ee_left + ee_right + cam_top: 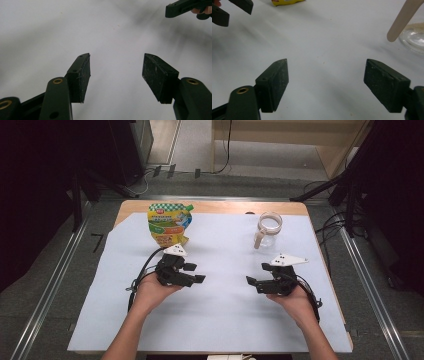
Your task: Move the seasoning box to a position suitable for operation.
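Two claws, left claw (197,273) and right claw (251,282), hover released and empty over the surface (220,320), well short of the pouch (169,224) and glass jug (269,228) at its far side; approach step pending, requiring forward reach.

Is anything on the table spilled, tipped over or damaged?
Nothing stands out. The colourful pouch stands upright at the far left of the white sheet, and the glass jar stands upright at the far right. No spill shows. Both the left claw and the right claw are open and empty.
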